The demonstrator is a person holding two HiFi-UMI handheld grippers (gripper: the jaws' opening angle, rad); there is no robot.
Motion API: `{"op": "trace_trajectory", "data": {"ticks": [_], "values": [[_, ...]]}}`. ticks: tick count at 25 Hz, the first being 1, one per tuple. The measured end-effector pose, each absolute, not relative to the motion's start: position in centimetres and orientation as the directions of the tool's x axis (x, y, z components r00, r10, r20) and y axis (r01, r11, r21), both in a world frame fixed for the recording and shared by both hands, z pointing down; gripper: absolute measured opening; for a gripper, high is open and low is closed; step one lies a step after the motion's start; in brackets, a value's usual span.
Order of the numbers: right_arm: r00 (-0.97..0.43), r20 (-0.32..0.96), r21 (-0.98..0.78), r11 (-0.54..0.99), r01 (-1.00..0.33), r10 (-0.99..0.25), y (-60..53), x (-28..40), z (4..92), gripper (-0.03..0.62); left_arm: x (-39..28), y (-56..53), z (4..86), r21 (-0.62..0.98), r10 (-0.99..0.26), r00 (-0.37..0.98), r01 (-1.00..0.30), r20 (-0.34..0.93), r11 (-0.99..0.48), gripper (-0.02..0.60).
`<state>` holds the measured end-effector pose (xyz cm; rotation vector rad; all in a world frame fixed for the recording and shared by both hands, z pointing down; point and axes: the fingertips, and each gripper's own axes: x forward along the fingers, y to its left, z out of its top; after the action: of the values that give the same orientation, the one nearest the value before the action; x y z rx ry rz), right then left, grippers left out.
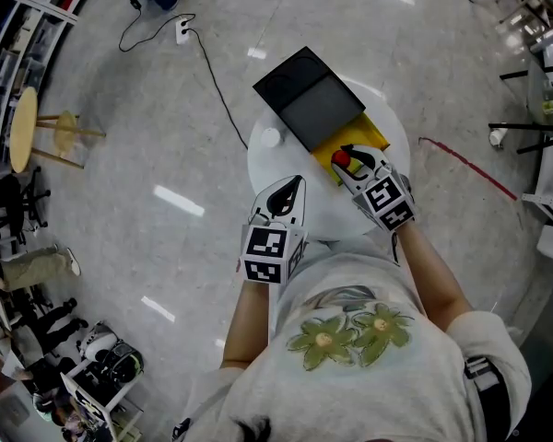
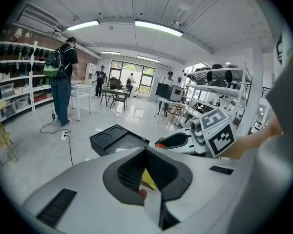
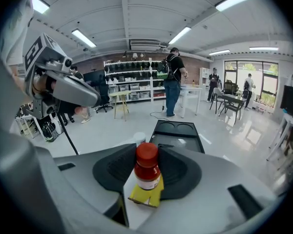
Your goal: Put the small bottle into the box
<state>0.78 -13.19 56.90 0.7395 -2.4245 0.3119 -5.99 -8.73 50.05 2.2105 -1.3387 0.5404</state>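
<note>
Clamping the small bottle (image 3: 147, 175) upright, the right gripper (image 3: 147, 152) hovers over the box (image 1: 374, 136); left gripper (image 1: 293, 185) closed, empty.

In my right gripper (image 1: 355, 166), the small bottle (image 3: 147, 172), seemingly just over the box (image 1: 309, 99) on the table (image 1: 324, 212), my left gripper (image 1: 286, 191) alongside.

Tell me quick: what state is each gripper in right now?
Left gripper: closed, holding nothing.
Right gripper: closed on the small bottle, red cap up.
</note>
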Motion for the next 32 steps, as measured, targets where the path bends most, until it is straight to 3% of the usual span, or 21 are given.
{"op": "trace_trajectory", "data": {"ticks": [32], "values": [[-0.628, 0.680, -0.040, 0.836, -0.547, -0.378, -12.9, 0.7, 62.2, 0.147, -7.0, -7.9, 51.0, 0.215, -0.694, 0.428, -0.901, 0.579, -0.377, 0.003]]}}
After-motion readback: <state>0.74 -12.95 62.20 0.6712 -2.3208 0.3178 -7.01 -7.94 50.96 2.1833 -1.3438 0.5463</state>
